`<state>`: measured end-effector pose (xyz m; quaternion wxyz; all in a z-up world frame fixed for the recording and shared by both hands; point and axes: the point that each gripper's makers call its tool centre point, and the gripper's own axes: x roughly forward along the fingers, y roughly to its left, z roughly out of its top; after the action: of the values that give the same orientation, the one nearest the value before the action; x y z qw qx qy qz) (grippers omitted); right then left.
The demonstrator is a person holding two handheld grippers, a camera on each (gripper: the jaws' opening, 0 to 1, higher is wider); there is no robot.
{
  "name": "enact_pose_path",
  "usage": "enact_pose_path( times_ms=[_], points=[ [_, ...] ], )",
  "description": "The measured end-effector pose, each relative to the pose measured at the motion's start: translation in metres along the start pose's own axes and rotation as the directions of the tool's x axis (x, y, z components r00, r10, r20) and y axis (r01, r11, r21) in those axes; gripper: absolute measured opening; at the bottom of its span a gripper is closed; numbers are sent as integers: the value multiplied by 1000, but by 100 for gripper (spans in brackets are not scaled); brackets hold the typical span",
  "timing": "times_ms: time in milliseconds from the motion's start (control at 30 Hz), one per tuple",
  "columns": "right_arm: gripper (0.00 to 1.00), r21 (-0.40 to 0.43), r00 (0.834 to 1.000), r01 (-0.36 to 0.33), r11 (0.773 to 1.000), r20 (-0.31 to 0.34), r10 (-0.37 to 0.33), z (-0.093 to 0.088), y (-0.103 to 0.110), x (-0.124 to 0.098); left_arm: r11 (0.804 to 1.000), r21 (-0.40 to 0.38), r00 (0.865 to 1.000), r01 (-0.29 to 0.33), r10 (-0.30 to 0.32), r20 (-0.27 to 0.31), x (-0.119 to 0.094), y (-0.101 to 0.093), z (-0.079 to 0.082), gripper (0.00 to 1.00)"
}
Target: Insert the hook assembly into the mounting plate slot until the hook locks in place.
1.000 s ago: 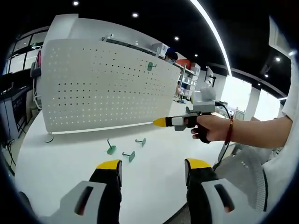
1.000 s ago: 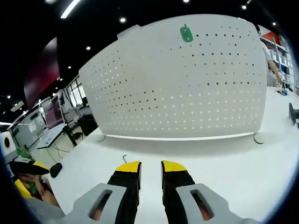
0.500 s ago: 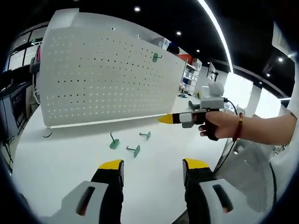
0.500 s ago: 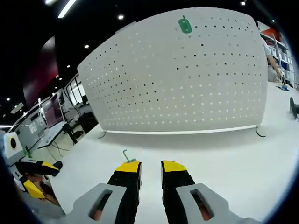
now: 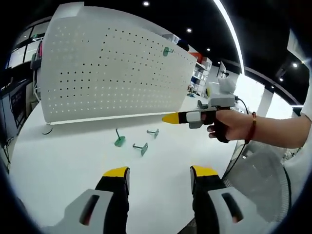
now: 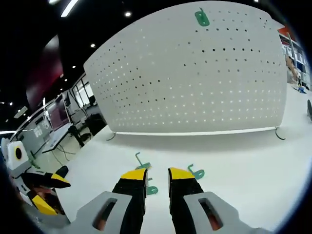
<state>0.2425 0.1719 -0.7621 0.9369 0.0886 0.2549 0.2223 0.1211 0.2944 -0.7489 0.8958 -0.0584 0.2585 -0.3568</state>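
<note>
Left gripper view: the left gripper (image 5: 158,174), black with yellow tips, is hanging over the white tabletop (image 5: 63,161) with its jaws standing wide apart and nothing between them. Three small green plastic hooks are lying loose on the table ahead of it: one with an upright stem (image 5: 119,140), one nearer the jaws (image 5: 142,147), one farther back (image 5: 154,132). They are near one another but not touching. Behind them the white perforated mounting plate (image 5: 107,73) is standing upright on wire feet, and a fourth green hook (image 5: 168,50) is already sitting in it near the top edge. A person's hand (image 5: 229,127) is holding the right gripper (image 5: 168,117) level above the table, to the right of the loose hooks.

Right gripper view: the right gripper's jaws are sitting narrow, a slim gap showing, nothing gripped. Two hooks are lying just beyond its tips, the rest partly hidden behind them. The left gripper is showing at the lower left.
</note>
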Motion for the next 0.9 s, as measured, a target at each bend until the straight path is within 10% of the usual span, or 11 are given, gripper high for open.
enact_pose_path(
  times_ms=[900],
  points=[
    [16,-98,993,-70,993,-102,60,-5,38,40,999,47,999,-26,25,25,-6,2,8,53]
  ],
)
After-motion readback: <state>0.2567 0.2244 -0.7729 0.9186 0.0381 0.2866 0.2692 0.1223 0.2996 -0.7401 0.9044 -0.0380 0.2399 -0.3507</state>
